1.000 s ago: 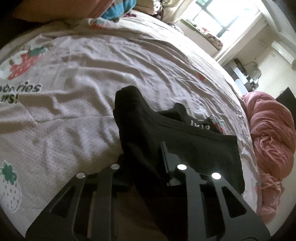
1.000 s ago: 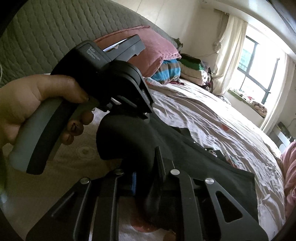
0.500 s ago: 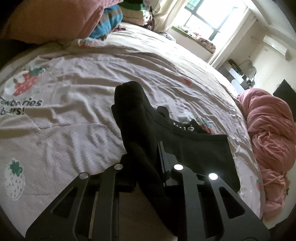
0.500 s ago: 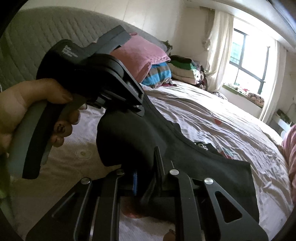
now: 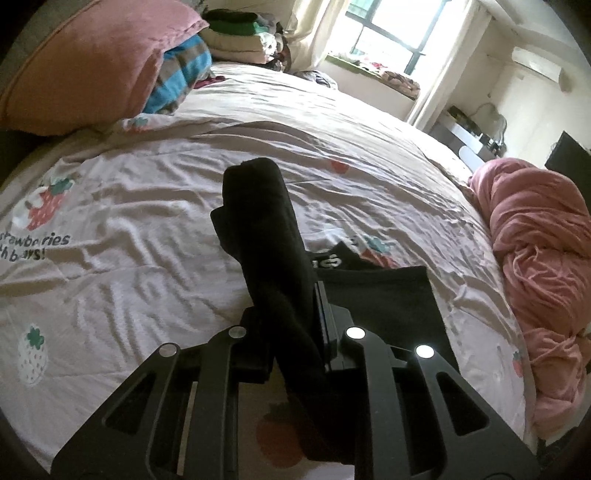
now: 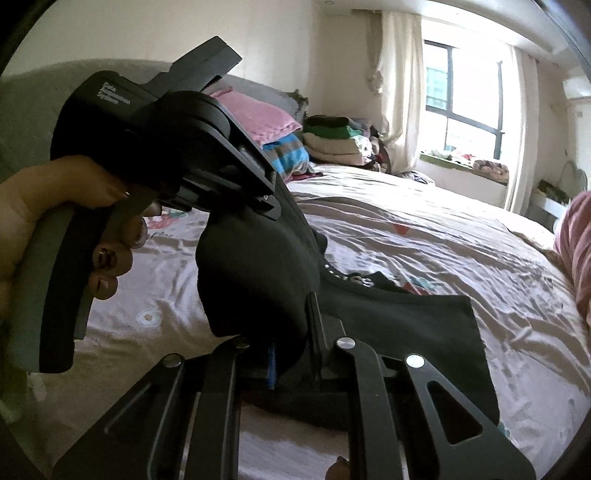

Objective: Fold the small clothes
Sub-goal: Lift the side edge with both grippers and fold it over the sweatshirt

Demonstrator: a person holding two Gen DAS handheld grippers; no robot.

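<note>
A small black garment (image 5: 258,221) lies partly on the strawberry-print bed sheet (image 5: 147,221). One edge of it is lifted off the bed. My left gripper (image 5: 295,332) is shut on that raised edge, and the cloth stands up in a bunched fold between its fingers. My right gripper (image 6: 291,354) is shut on the same black garment (image 6: 258,280) close by. In the right wrist view a hand (image 6: 55,192) holds the left gripper (image 6: 275,206), whose tips are buried in the cloth. The garment's flat part (image 6: 424,332) trails to the right on the sheet.
A pink pillow (image 5: 85,70), a blue striped blanket (image 5: 177,77) and a stack of folded clothes (image 5: 240,37) lie at the bed's head. A heap of pink blanket (image 5: 539,251) sits at the right edge. A window (image 5: 391,29) is beyond.
Both grippers have risen and shifted together with the garment's edge, so more cloth hangs off the bed. Both views now tilt up toward the window and pillows.
</note>
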